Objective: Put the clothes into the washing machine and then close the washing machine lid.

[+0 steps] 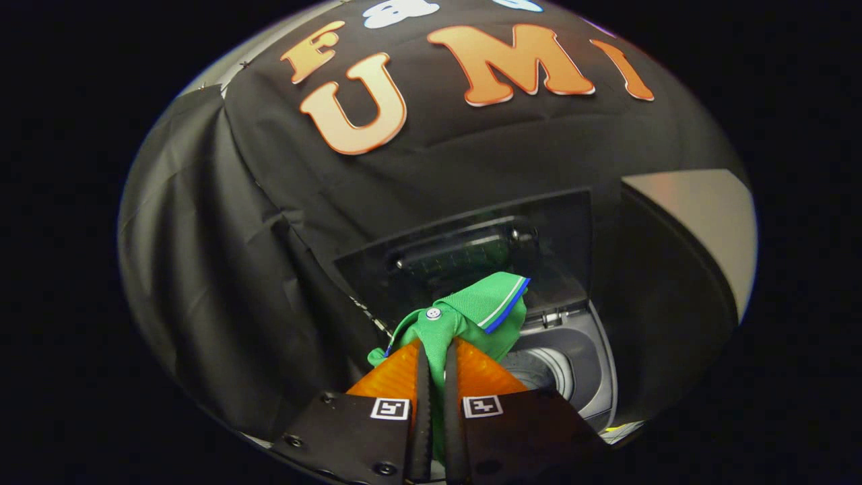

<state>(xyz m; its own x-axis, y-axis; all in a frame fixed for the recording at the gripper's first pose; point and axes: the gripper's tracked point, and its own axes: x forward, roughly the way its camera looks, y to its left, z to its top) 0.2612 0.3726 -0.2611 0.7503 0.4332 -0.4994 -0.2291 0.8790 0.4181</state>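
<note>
So the gripper [432, 357] is clamped down on a green knit polo shirt [471, 313], both fingers squeezed together with just a thin strip of the fabric pinched between them. The shirt bunches up right at the fingertips and spills out ahead of them. You can make out the ribbed collar with its white and blue striped edge folded up toward the top, plus a small white button [434, 313] on the placket just above the fingertips. A bit of green also hangs down on the left side of the fingers.

The shirt is held up in the air in front of the dark grey top-loading washing machine [592, 377], whose round drum opening [542, 377] sits just beyond and to the right of the fingers. The machine's dark glossy lid [471, 236] stands open and upright behind the shirt, leaning back against the black cloth wall [283, 222].
</note>
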